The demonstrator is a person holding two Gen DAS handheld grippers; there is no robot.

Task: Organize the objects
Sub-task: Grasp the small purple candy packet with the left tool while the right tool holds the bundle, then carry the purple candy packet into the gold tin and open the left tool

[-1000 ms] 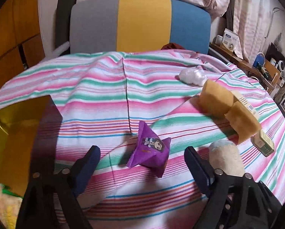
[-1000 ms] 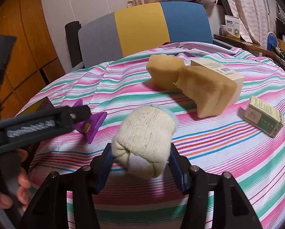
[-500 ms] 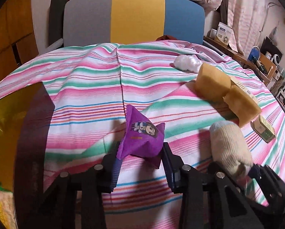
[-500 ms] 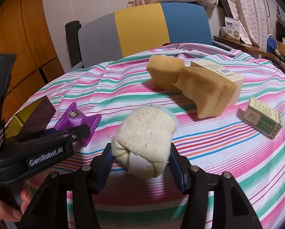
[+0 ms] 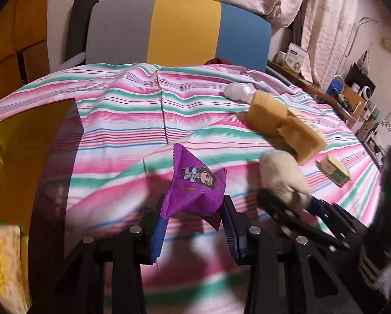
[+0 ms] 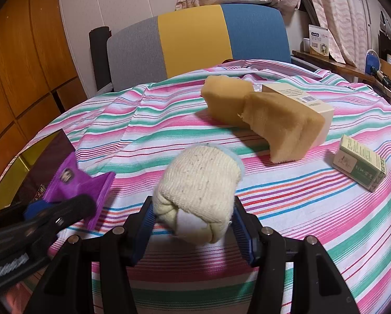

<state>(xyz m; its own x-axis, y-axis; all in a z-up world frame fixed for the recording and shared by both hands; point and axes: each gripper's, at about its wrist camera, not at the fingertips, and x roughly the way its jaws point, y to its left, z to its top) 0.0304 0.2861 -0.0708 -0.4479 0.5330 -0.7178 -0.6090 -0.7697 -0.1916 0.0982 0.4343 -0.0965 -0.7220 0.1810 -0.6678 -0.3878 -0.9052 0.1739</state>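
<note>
- Left wrist view: the striped cloth (image 5: 132, 120) covers the table before a grey, yellow and blue chair (image 5: 179, 26). The left gripper (image 5: 195, 225) pinches the purple packet (image 5: 195, 185); only here shows a white lump (image 5: 237, 93).
- Right wrist view: the right gripper (image 6: 193, 225) clamps the rolled sock (image 6: 200, 183); sponges (image 6: 260, 112) and small green box (image 6: 360, 166) lie beyond.

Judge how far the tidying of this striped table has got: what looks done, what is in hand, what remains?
Done: nothing clearly; the box's contents aren't identifiable. In hand: the left gripper holds the purple packet, the right gripper the rolled sock. Left: the sponges, carton, small green box and white bundle.
</note>
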